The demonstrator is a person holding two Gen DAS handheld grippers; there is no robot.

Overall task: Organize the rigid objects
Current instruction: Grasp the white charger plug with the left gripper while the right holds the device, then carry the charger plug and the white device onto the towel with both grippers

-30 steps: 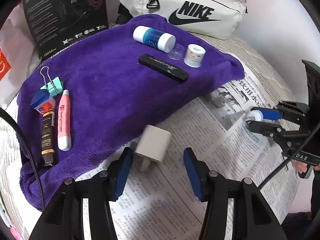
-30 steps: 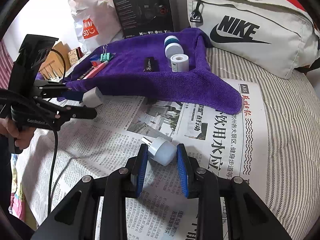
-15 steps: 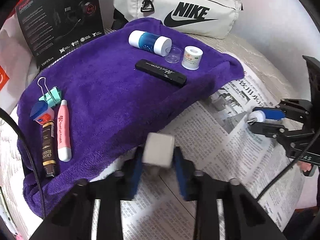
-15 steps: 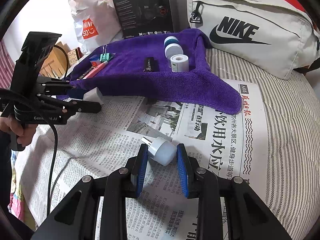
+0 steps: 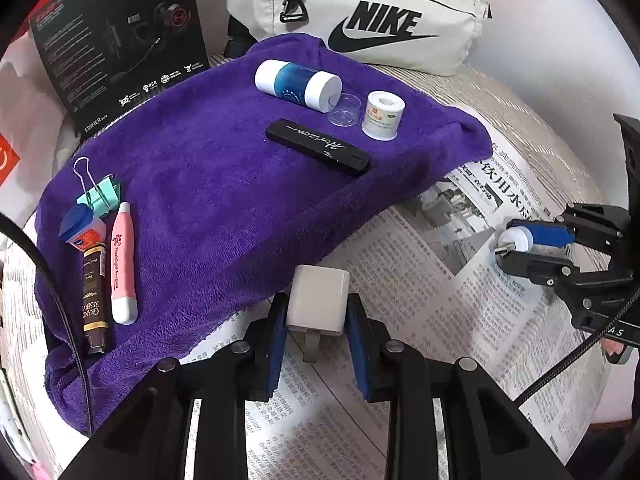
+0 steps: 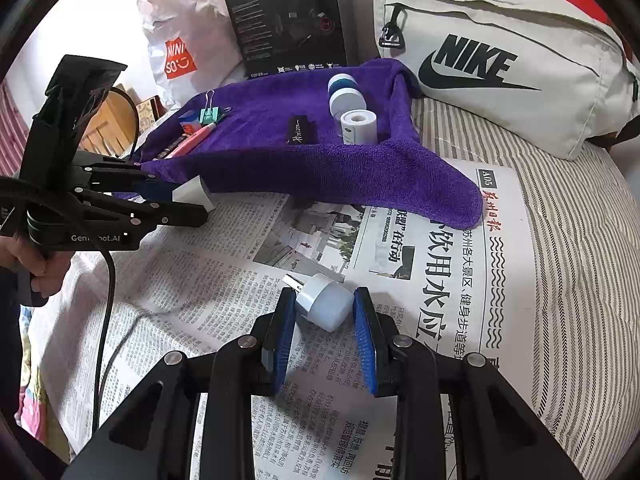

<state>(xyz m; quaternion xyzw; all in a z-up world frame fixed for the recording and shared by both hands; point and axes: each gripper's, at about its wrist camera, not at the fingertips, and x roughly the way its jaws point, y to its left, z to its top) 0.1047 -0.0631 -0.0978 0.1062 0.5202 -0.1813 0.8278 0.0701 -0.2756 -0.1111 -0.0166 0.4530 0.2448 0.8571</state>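
My left gripper (image 5: pixel 317 301) is shut on a white cube charger (image 5: pixel 319 286), its prongs pointing back toward the camera, just off the near edge of the purple towel (image 5: pixel 224 184). In the right wrist view the same charger (image 6: pixel 191 194) shows in the left gripper (image 6: pixel 196 202) at the left. My right gripper (image 6: pixel 324 300) is shut on a small round white USB plug (image 6: pixel 326 308) over the newspaper (image 6: pixel 440 280). On the towel lie a blue-and-white bottle (image 5: pixel 298 85), a tape roll (image 5: pixel 383 115), a black stick (image 5: pixel 318 153), a binder clip (image 5: pixel 100 196) and a pink pen (image 5: pixel 122 264).
A white Nike bag (image 5: pixel 360 12) and a black headset box (image 5: pixel 120 36) stand behind the towel. A white shopping bag (image 6: pixel 180 40) sits at the back left. A striped bedcover (image 6: pixel 580 240) lies under the newspaper. A hand (image 6: pixel 40 268) holds the left gripper's handle.
The left gripper's jaws closed on the white charger, which lay loose between them a second ago. The right gripper, with its round plug, has stayed still.
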